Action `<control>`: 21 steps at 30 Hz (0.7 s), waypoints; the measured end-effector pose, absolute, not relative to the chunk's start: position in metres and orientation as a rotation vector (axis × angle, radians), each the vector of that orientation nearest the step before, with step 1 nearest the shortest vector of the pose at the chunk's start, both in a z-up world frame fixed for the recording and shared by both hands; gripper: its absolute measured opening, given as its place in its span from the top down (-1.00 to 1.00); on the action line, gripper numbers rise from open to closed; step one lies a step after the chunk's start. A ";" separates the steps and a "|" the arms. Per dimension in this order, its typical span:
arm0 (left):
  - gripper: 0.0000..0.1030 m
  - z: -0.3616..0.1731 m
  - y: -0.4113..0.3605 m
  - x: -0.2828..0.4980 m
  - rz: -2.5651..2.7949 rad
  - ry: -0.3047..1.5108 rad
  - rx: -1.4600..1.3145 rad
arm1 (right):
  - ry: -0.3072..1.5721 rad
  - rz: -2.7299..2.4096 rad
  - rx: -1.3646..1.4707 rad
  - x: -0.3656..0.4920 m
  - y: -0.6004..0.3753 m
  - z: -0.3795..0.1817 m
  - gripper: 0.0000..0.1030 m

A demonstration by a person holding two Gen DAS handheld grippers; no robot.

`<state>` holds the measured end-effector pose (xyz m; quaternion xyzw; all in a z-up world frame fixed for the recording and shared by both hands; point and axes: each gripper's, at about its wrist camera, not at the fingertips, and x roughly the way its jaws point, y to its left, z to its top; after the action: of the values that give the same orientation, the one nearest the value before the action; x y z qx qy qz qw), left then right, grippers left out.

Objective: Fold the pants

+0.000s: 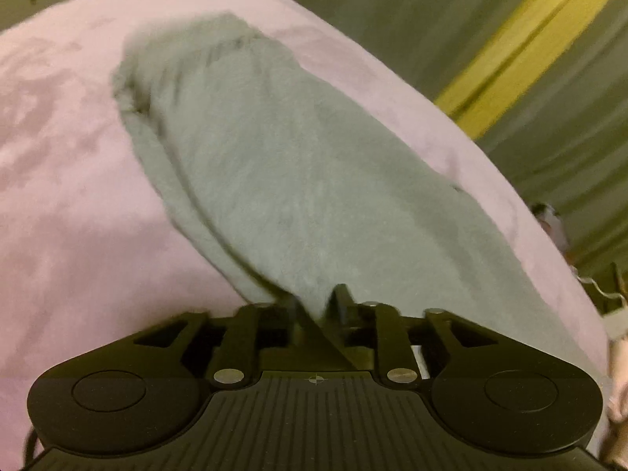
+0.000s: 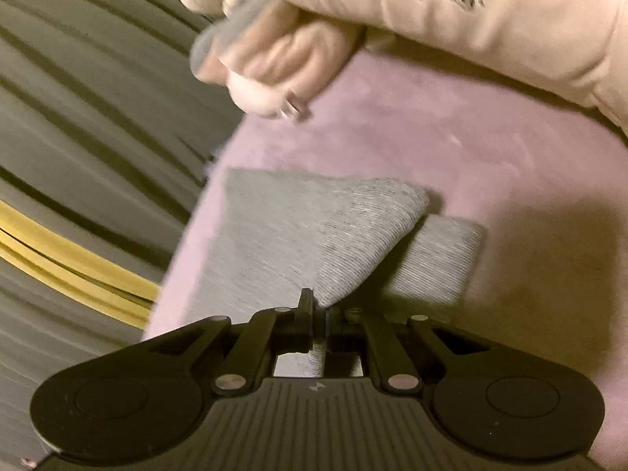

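Right black two-finger gripper [image 2: 318,308] pinches grey knit pants [image 2: 314,231] corner; left gripper [image 1: 318,302] pinches other end — lift both evenly, keep edges aligned over pink plush blanket [image 2: 490,149].

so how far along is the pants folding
Early to midway, it seems. Done: the grey pants lie lengthwise on the pink blanket. In hand: the left tool and right tool each pinch a fabric edge, a flap lifted. Left: laying the fold flat and any further folds.
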<state>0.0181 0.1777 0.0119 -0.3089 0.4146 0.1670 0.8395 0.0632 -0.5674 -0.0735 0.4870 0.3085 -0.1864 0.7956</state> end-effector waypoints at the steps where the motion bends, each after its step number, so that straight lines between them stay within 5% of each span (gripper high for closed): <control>1: 0.20 0.010 0.182 0.022 0.370 0.870 -0.642 | 0.673 -0.389 1.060 0.066 -0.567 -0.077 0.82; 4: -0.18 0.002 0.194 0.033 0.393 0.859 -0.678 | 0.687 -0.356 1.097 0.077 -0.568 -0.085 0.67; 8: -0.22 -0.006 0.207 0.039 0.414 0.818 -0.782 | 0.626 -0.340 1.167 0.082 -0.577 -0.091 0.35; 12: -0.17 -0.007 0.219 0.033 0.422 0.797 -0.808 | 0.602 -0.334 1.228 0.087 -0.582 -0.096 0.29; 13: -0.06 -0.005 0.222 0.030 0.419 0.795 -0.804 | 0.599 -0.340 1.216 0.087 -0.581 -0.095 0.38; 14: 0.05 -0.004 0.223 0.028 0.425 0.793 -0.793 | 0.611 -0.359 1.182 0.089 -0.580 -0.092 0.80; 16: 0.62 -0.001 0.225 0.030 0.443 0.803 -0.753 | 0.630 -0.378 1.114 0.084 -0.576 -0.078 0.90; 21: 0.72 0.005 0.232 0.019 0.429 0.772 -0.760 | 0.557 -0.356 0.959 0.067 -0.564 -0.034 0.90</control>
<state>0.0193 0.2319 0.0053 -0.3588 0.3645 0.2024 0.8351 0.0674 -0.5639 -0.0337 0.4527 0.2629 -0.1680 0.8353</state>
